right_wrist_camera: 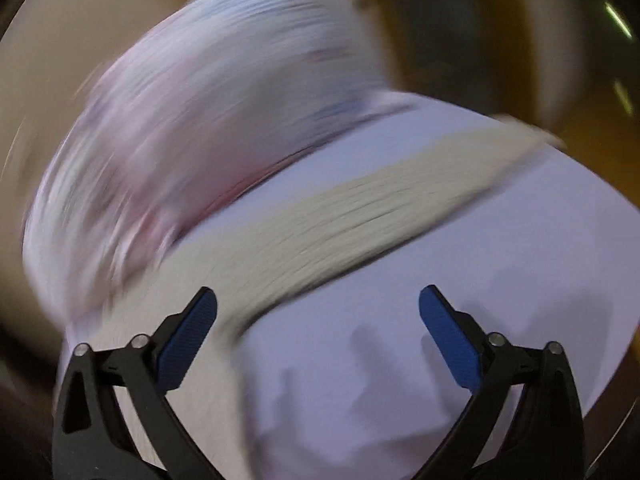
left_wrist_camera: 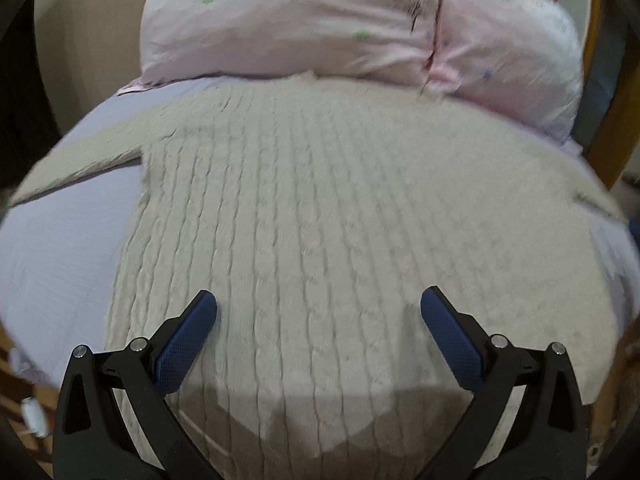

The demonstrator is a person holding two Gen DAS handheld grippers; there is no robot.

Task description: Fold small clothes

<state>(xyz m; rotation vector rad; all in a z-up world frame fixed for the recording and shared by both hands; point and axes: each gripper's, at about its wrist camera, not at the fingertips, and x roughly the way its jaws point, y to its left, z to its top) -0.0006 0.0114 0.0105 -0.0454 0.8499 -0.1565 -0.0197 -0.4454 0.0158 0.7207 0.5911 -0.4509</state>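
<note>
A beige cable-knit sweater (left_wrist_camera: 340, 220) lies flat on a lilac bed sheet (left_wrist_camera: 60, 260), one sleeve spread to the left. My left gripper (left_wrist_camera: 319, 300) is open and empty, hovering over the sweater's lower body. In the blurred right wrist view, a sweater sleeve (right_wrist_camera: 340, 216) stretches diagonally across the sheet (right_wrist_camera: 480, 280). My right gripper (right_wrist_camera: 318, 300) is open and empty above the sheet, just below the sleeve.
A pink pillow with small stars (left_wrist_camera: 340, 20) lies at the head of the bed, touching the sweater's top edge; it also shows in the right wrist view (right_wrist_camera: 200, 120). A wooden bed frame (left_wrist_camera: 604, 140) rises at the right. The bed's edge runs along the left.
</note>
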